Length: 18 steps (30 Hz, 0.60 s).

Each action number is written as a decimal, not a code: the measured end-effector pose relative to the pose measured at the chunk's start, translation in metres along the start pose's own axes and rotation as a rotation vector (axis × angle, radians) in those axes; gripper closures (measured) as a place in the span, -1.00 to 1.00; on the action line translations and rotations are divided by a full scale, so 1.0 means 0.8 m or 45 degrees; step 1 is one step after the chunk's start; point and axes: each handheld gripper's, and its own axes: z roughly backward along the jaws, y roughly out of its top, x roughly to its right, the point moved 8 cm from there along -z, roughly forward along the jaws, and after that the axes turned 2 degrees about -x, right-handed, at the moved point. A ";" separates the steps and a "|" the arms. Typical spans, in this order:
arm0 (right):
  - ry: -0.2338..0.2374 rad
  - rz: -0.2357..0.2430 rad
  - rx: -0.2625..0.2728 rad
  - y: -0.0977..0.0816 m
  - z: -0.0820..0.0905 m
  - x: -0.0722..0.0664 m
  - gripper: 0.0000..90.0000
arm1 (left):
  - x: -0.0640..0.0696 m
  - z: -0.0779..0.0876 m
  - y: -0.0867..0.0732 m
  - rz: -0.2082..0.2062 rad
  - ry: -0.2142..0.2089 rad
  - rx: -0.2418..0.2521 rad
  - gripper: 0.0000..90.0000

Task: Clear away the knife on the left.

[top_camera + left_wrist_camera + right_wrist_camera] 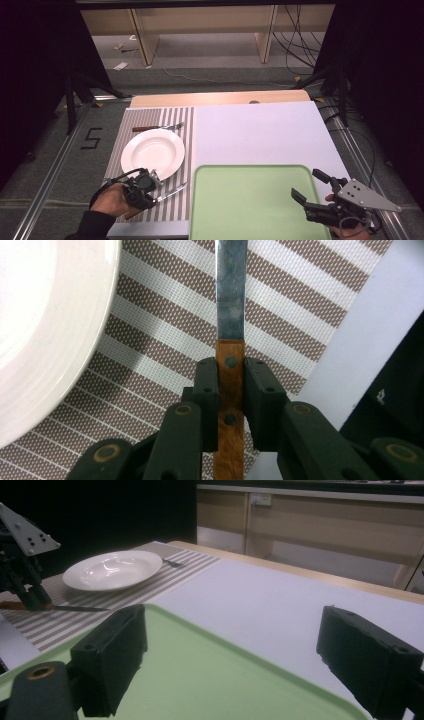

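Since the left gripper (231, 385) is clamped on the knife (170, 192) handle at the plate's (153, 152) 5 o'clock, probably for lifting, the right gripper (310, 186) hangs open over the tray (250, 205).

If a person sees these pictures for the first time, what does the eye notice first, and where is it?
First comes the white plate on the striped placemat at the table's left, with a fork beyond it. At the mat's near edge, the left gripper is clamped on the wooden handle of a knife. On the right, the empty green tray lies before the open right gripper.
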 end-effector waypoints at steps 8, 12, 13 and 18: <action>-0.001 0.001 -0.001 0.000 0.000 0.000 -0.70 | 0.010 0.015 0.012 0.165 -0.060 0.116 0.71; -0.001 0.002 -0.001 0.000 0.000 0.000 -0.70 | 0.015 0.023 0.022 0.201 -0.094 0.195 0.71; 0.000 0.001 -0.001 0.000 0.000 0.000 -0.70 | 0.017 0.024 0.026 0.205 -0.097 0.211 0.71; -0.002 0.003 -0.004 0.000 0.000 0.000 -0.70 | 0.024 0.028 0.043 0.164 -0.054 0.281 0.71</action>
